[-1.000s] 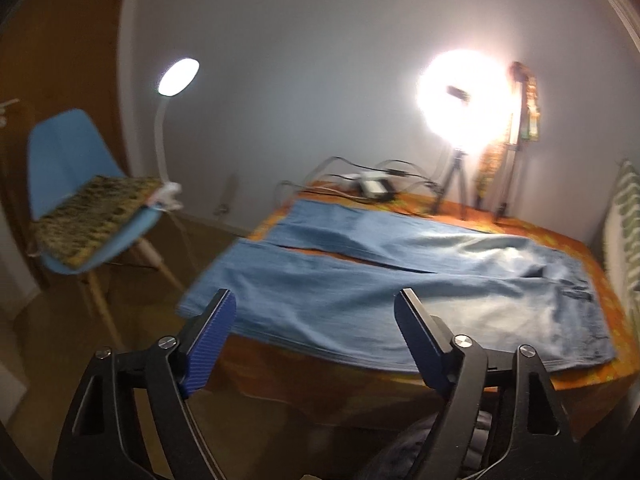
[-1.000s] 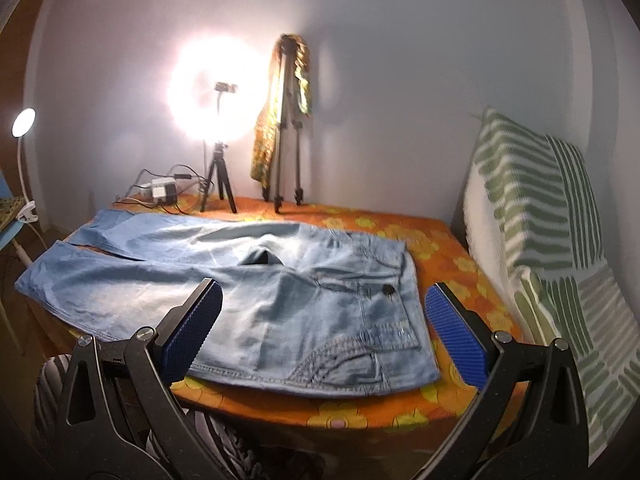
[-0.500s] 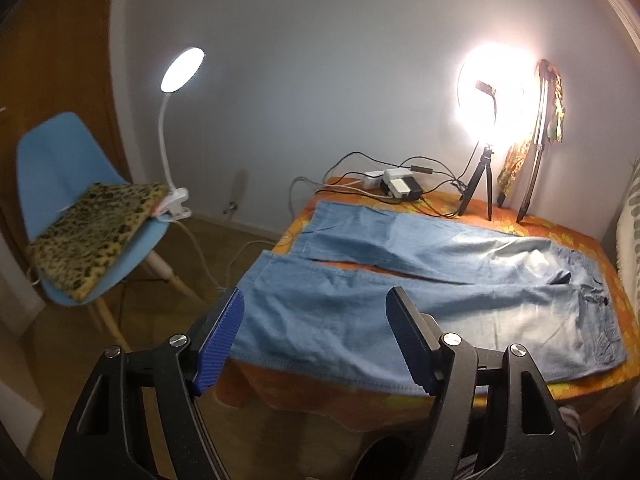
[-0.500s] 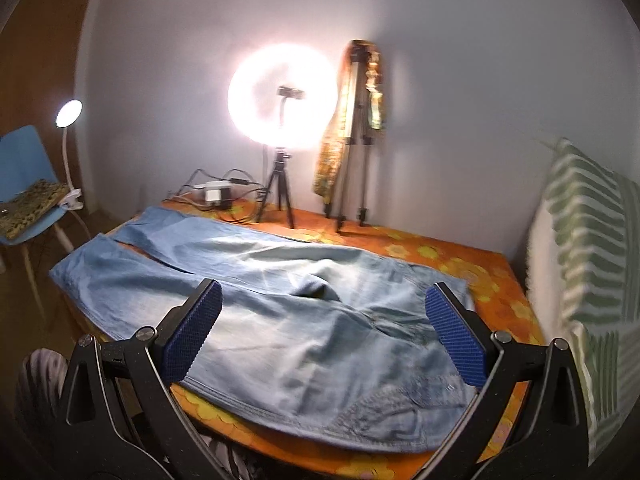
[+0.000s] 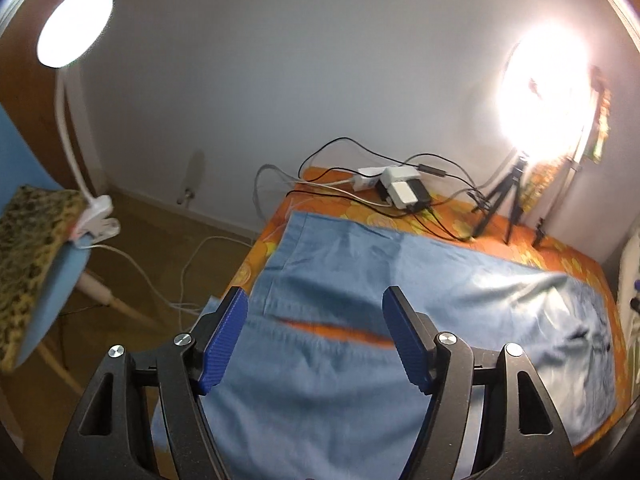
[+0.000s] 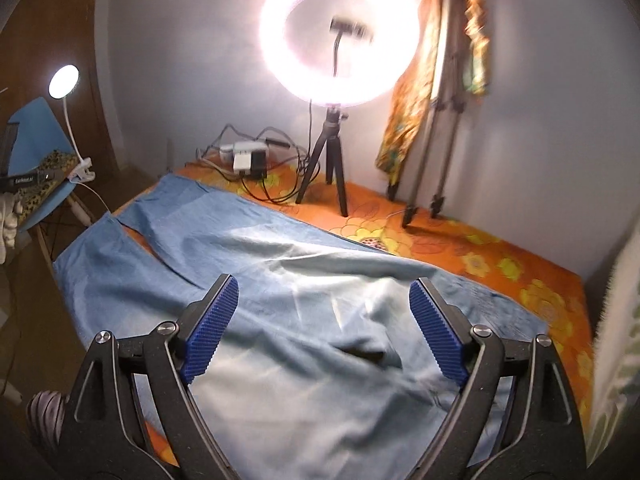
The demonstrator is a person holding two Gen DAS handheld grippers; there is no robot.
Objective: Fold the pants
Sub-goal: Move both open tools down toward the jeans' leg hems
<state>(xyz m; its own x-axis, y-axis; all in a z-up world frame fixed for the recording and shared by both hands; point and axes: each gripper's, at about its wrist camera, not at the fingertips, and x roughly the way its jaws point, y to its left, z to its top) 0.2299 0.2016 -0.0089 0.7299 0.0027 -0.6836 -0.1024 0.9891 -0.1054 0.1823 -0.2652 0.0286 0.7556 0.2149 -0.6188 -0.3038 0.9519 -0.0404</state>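
Note:
Light blue jeans [image 5: 360,292] lie spread flat on the orange flowered bed [image 5: 576,268], legs toward the left, waist toward the right. My left gripper [image 5: 316,340] is open and empty, hovering above the gap between the two legs. In the right wrist view the jeans [image 6: 280,280] fill the bed [image 6: 520,264]. My right gripper [image 6: 324,328] is open and empty above the crotch and seat area.
A ring light on a small tripod [image 6: 332,80], a taller tripod draped with patterned cloth [image 6: 436,80], and a power strip with cables [image 5: 400,188] stand along the bed's far edge. A blue chair with a clip lamp [image 5: 64,216] stands left. A striped pillow [image 6: 620,340] lies right.
Both grippers have moved forward and down toward the jeans, which now look much closer. Both stay open and empty. The jeans have not moved.

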